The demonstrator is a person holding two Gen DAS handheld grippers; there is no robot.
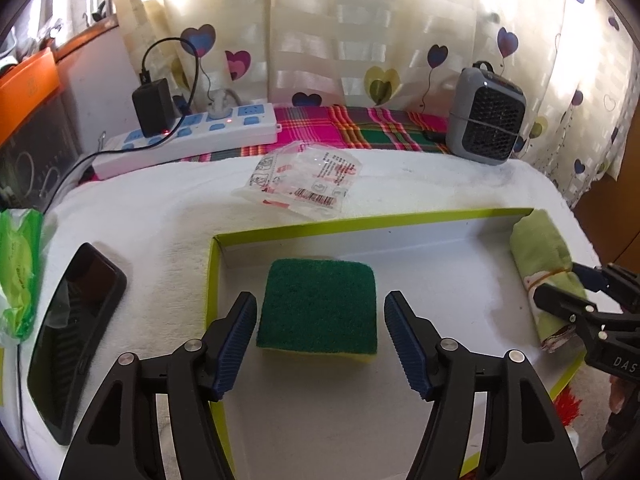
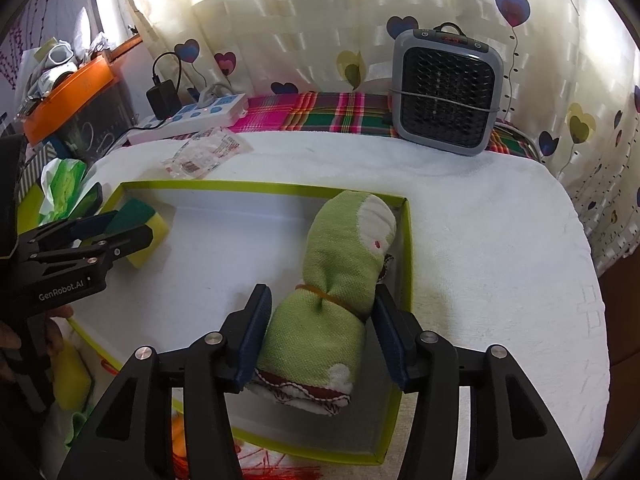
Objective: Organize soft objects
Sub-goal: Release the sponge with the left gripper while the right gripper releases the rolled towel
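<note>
The green-topped sponge [image 1: 318,306] lies flat at the left end of the shallow box [image 1: 360,222], between the left gripper [image 1: 320,344] fingers, which stand apart on either side without touching it. At the box's right end lies the rolled green cloth [image 2: 336,272], a rubber band round its middle; the right gripper [image 2: 320,340] fingers straddle it, spread and not pressing. The box sits on the white-covered tabletop [image 2: 480,220], a phone [image 1: 76,320] near its left edge

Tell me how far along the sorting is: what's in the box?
Done: sponge and rolled green cloth both lie inside the box. In hand: nothing; left gripper and right gripper stand open around them. Left: withdrawing; no other soft item clearly awaits.
</note>
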